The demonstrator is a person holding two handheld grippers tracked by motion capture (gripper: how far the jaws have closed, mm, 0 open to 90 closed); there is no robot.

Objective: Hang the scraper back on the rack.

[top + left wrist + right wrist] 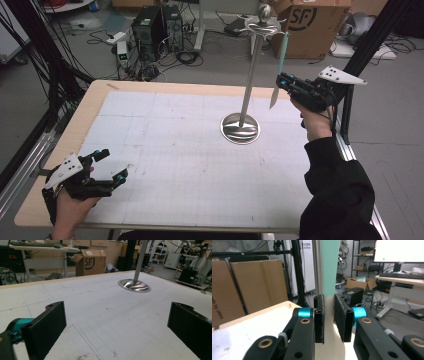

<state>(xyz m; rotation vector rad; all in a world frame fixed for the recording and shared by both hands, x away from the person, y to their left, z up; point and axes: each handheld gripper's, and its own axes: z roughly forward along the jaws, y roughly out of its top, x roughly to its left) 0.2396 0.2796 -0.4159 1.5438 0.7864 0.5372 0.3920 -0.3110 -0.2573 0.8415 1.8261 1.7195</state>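
Observation:
A shiny metal stand (252,65) rises from a round base (240,128) right of the table's middle, with hook arms at its top. A long utensil (282,52) with a teal handle and a cream blade hangs upright beside it, its upper end by a hook arm. My right gripper (281,80) is shut on it where teal meets cream. In the right gripper view the jaws (329,298) press on both sides of the utensil (329,270). My left gripper (113,164) rests open at the table's front left, nothing between its jaws (117,312). The stand's base (134,285) lies far ahead of it.
A white gridded mat (175,150) covers the wooden table. Beyond the far edge stand a cardboard box (310,25), computer towers (155,25) and floor cables. A black frame post (365,45) rises at the right, close behind my right hand.

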